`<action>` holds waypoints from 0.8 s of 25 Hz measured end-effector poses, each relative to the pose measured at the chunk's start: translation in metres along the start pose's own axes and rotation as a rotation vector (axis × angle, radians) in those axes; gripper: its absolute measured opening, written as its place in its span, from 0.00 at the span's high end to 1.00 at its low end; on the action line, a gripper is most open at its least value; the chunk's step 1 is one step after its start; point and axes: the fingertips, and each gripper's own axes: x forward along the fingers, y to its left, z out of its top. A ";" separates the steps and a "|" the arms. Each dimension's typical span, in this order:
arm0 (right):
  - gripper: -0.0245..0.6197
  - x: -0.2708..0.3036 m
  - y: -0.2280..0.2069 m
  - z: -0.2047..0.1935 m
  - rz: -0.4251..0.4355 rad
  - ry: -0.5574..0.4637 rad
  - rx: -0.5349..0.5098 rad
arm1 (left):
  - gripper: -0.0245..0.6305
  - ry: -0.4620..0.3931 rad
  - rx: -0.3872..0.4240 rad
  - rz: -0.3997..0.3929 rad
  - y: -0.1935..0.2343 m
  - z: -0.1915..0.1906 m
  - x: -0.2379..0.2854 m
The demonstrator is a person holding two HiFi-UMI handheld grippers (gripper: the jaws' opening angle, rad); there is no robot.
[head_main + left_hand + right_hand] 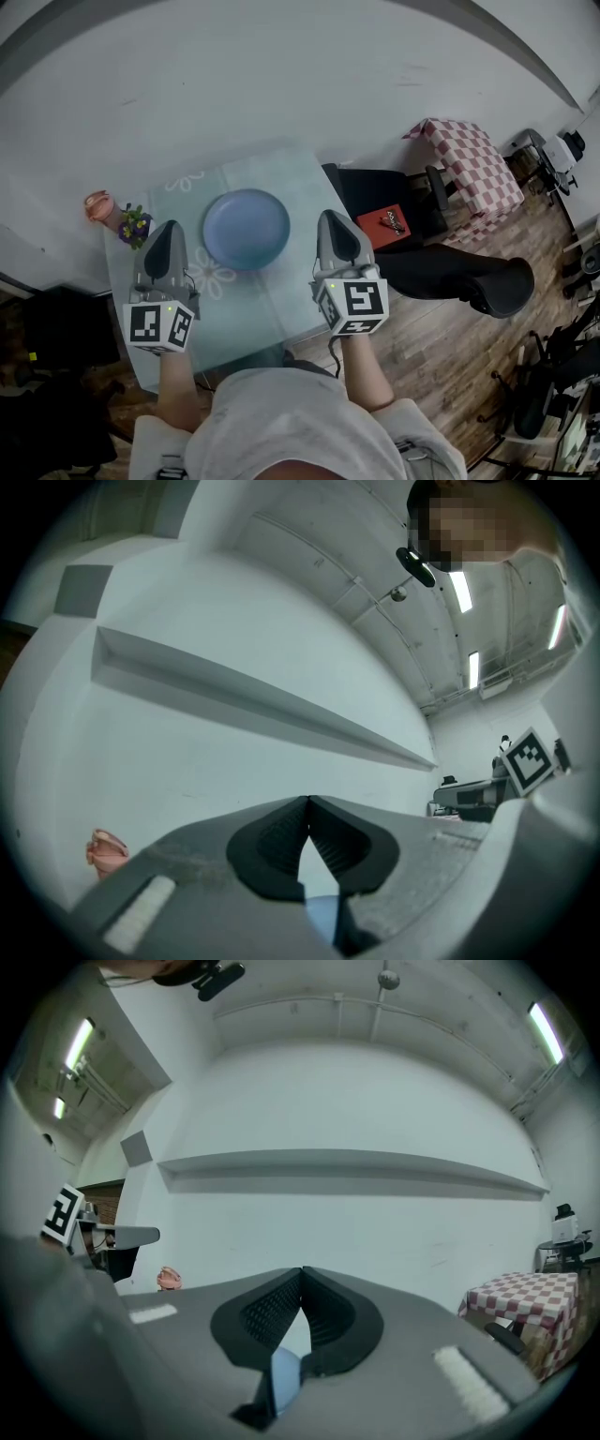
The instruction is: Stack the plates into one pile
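A blue plate [247,228] lies in the middle of the pale glass table [281,305]; from above I cannot tell whether others lie under it. My left gripper [169,228] hovers to the left of the plate and my right gripper [330,218] to its right, both apart from it and pointing at the white wall. In the left gripper view the jaws [307,801] meet at the tips with nothing between them, and a sliver of the blue plate [319,919] shows below. The right gripper [302,1271] is likewise shut and empty, with a blue sliver of the plate [283,1372] beneath it.
A pink pot [98,204] and a purple flower bunch [134,225] stand at the table's left corner. Right of the table are a black chair [450,272] with a red item [389,222] on it and a red-checked cloth [473,169]. Wooden floor lies beyond.
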 end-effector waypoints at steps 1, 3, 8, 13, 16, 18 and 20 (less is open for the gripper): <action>0.96 -0.002 0.000 0.002 -0.004 -0.005 0.000 | 0.96 -0.001 0.000 -0.003 -0.001 0.001 -0.001; 0.96 -0.004 0.001 0.004 -0.006 -0.014 -0.002 | 0.96 0.000 -0.001 -0.008 -0.003 0.001 -0.003; 0.96 -0.011 0.005 0.005 -0.012 -0.012 -0.018 | 0.96 0.000 -0.006 -0.020 -0.008 0.001 -0.006; 0.96 -0.018 0.006 0.006 -0.018 -0.007 -0.017 | 0.96 0.002 -0.010 -0.029 -0.012 0.001 -0.009; 0.96 -0.025 0.005 0.006 -0.023 -0.008 -0.015 | 0.96 0.001 -0.017 -0.031 -0.015 0.000 -0.012; 0.96 -0.028 0.004 0.007 -0.026 -0.010 -0.017 | 0.96 0.002 -0.022 -0.030 -0.017 -0.001 -0.014; 0.96 -0.031 0.003 0.008 -0.028 -0.012 -0.018 | 0.96 0.002 -0.020 -0.032 -0.019 -0.001 -0.016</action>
